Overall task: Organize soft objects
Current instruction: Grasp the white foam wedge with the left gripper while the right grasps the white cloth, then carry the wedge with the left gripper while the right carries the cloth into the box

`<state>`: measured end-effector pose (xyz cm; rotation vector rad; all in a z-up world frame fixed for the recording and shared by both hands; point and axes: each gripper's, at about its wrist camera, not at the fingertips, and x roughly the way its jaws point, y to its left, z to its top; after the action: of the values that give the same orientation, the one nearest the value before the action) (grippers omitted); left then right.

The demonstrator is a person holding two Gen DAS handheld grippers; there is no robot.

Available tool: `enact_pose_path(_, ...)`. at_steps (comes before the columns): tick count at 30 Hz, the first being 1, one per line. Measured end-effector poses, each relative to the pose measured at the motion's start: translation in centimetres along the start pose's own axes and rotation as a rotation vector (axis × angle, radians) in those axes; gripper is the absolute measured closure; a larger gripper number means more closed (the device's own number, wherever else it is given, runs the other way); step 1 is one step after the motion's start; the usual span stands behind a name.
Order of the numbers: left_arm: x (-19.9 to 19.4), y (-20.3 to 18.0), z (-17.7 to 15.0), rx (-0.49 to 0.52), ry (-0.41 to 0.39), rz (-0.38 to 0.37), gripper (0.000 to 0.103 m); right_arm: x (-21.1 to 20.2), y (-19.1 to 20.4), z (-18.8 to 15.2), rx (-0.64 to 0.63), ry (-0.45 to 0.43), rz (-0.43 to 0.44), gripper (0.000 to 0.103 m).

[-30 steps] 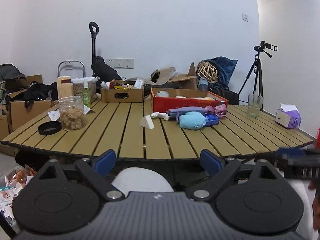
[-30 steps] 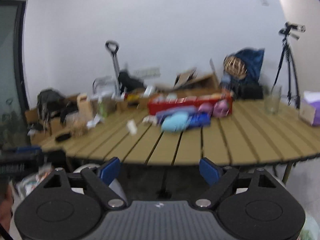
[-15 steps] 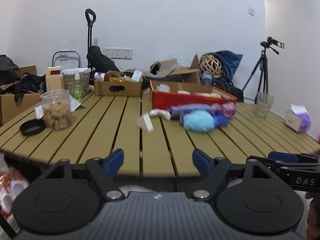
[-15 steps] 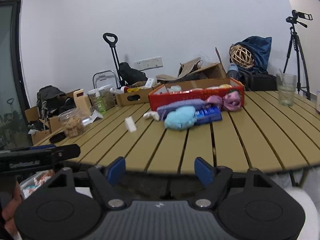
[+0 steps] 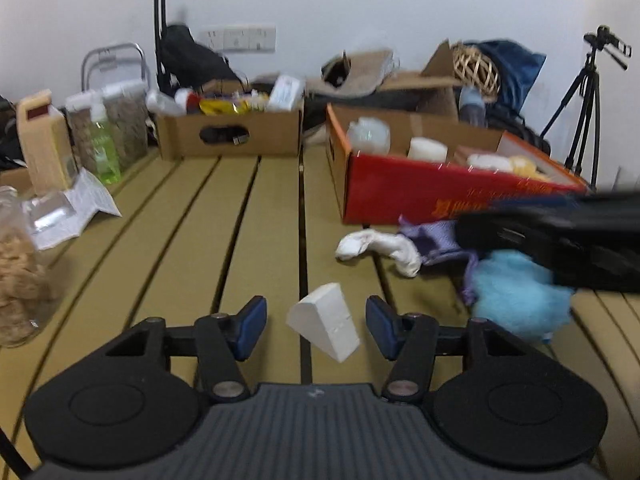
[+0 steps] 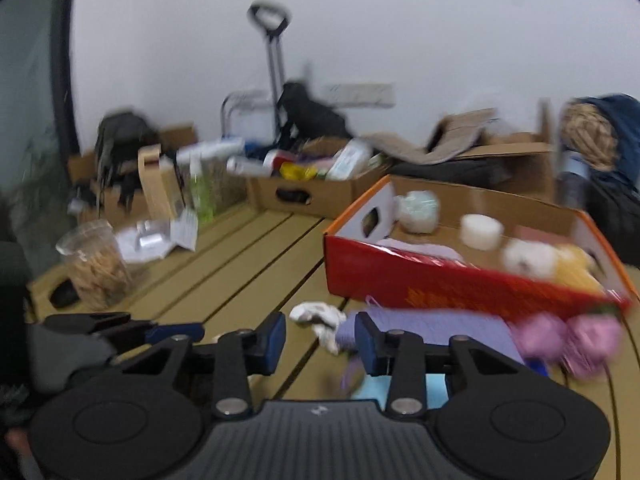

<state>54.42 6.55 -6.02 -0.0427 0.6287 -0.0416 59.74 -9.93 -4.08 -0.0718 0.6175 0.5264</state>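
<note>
Slatted table [image 5: 256, 216]: left gripper [image 5: 316, 326] jaws spread around white wedge [image 5: 324, 327]; right gripper [image 6: 320, 338] jaws spread.

white wedge [image 5: 324, 327] | red box [image 5: 440, 196] | light-blue fluffy toy [image 5: 516, 296] | tan slatted table [image 5: 240, 240]

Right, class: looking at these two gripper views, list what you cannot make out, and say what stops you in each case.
- Blue fluffy toy: in the left view the right gripper's dark body covers its top; in the right view only a sliver shows.
- Pink bundle: right view, too smeared by motion blur to identify.
- Purple cloth: right view, near end hidden behind the right gripper.
- Red box: lettering blurred in both views.
</note>
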Motion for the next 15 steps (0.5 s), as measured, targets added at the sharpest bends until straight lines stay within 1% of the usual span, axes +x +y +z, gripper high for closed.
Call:
enact_pose_path(1,0.5,0.3,-0.1,-0.006,0.010,-0.007,0.069,1.6,0.1,0.7,-0.026,0.032,0.007,0.066)
enact_pose_path(2,0.8,0.6,-0.2,-0.012,0.020,-0.028,0.072,3.3,0.2,1.2,-0.057,0.068,0.026,0.067)
enact_pose_path(3,0.8,0.9,-0.2,-0.027,0.011,-0.051,0.074,4.9,0.3,1.6,-0.084,0.099,0.039,0.069)
enact_pose_path(4,0.6,1.2,-0.3,-0.034,0.006,-0.056,0.077,6.3,0.4,1.8,-0.102,0.124,0.040,0.069)
enact_pose_path(6,0.1,1.8,-0.3,-0.053,-0.014,-0.057,0.078,8.8,0.4,1.9,-0.129,0.174,0.028,0.069)
enact_pose_path(8,-0.4,2.6,-0.4,-0.081,-0.028,-0.068,0.078,10.3,0.0,1.7,-0.118,0.193,0.015,0.067)
enact_pose_path(9,-0.7,2.8,-0.3,-0.095,-0.035,-0.071,0.078,10.7,-0.1,1.5,-0.108,0.197,0.013,0.074)
enact_pose_path(11,-1.4,3.3,-0.1,-0.112,-0.052,-0.067,0.078,10.9,-0.5,1.2,-0.068,0.196,0.043,0.085)
enact_pose_path(13,-2.5,3.7,0.1,-0.125,-0.076,-0.050,0.078,10.4,0.1,0.9,-0.060,0.183,0.083,0.088)
enact_pose_path(15,-4.0,4.0,0.4,-0.128,-0.100,-0.025,0.078,8.9,1.5,0.5,-0.069,0.162,0.108,0.088)
